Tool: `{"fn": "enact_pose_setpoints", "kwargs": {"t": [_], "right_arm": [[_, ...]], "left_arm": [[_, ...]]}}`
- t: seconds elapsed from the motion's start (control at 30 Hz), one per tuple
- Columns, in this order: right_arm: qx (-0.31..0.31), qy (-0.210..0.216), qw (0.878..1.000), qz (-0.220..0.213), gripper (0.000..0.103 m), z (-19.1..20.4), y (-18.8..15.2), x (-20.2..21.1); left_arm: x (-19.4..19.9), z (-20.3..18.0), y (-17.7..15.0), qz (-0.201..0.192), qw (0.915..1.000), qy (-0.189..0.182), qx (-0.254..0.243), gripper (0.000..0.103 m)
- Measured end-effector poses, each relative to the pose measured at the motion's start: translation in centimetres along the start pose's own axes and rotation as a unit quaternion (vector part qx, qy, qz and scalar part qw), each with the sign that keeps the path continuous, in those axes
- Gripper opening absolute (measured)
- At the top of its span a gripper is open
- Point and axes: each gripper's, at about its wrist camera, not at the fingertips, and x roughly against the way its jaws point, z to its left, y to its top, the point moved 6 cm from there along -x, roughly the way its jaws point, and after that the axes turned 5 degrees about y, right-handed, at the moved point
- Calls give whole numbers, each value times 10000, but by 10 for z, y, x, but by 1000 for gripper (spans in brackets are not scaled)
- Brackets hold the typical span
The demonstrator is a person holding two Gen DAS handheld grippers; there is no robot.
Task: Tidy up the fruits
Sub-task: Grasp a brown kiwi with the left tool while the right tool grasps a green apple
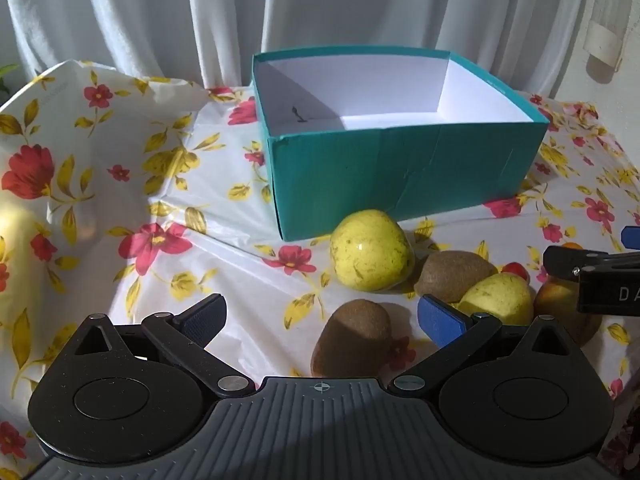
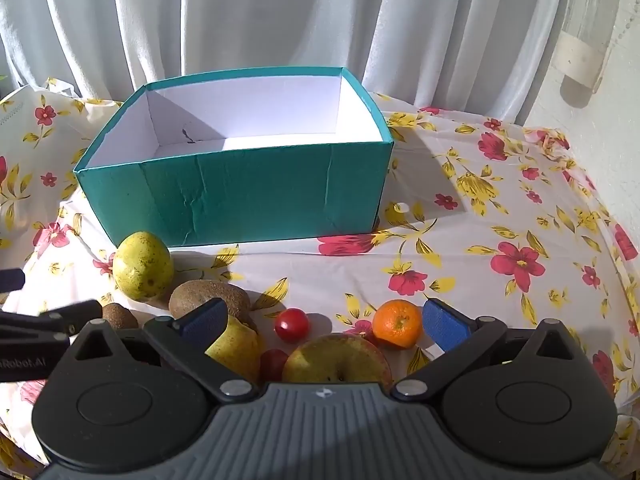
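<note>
A teal box point(image 1: 400, 168) point(image 2: 240, 196) with a white inside stands open on the flowered cloth, with no fruit seen inside. In front of it lie a yellow-green pear point(image 1: 370, 250) point(image 2: 142, 266), a kiwi point(image 1: 456, 274) point(image 2: 208, 296), a second pear point(image 1: 498, 298) point(image 2: 238, 346) and another kiwi point(image 1: 352, 342) point(image 2: 119, 316). My left gripper point(image 1: 322, 316) is open above that near kiwi. My right gripper point(image 2: 324, 320) is open over an apple point(image 2: 338, 358), two cherry tomatoes point(image 2: 292, 324) and a mandarin point(image 2: 397, 323). Neither holds anything.
White curtains point(image 2: 280, 20) hang behind the table. The flowered cloth point(image 2: 500, 240) lies bare to the right of the box and bunches up at the left point(image 1: 80, 140). The right gripper's body point(image 1: 600, 280) shows at the left wrist view's right edge.
</note>
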Motion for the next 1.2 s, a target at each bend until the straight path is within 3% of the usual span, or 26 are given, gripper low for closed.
{"fn": "enact_pose_setpoints", "kwargs": {"t": [0.23,0.37,0.53,0.6,0.73,0.9,1.1,1.2], "right_arm": [[-86,0,10000,38,103,-7,-2,-3],[-95,-22,9999,55,103,-11,-3,-5],[-154,-43,9998,100,103,-17,-4,-7],[-176,-57,9998,103,103,-21,-4,-8],[-234,-50,9996,114,103,-29,-6,-9],[-296,56,9995,70,103,-38,-13,-9],[-538,-167,9984,-32,102,-49,-24,3],[-728,22,9973,13,91,-49,-29,4]], "left_arm": [[-20,-6,-7,330,9990,-285,11,103],[-30,-9,-9,641,9974,-321,-37,79],[-43,-16,-16,992,9941,-437,39,72],[-49,-14,-16,1136,9927,-394,61,61],[-50,-12,-15,1247,9917,-302,84,58],[-49,-14,-14,1207,9923,-286,35,55],[-37,-7,0,854,9954,-428,36,55],[-28,-3,9,646,9965,-527,56,55]]}}
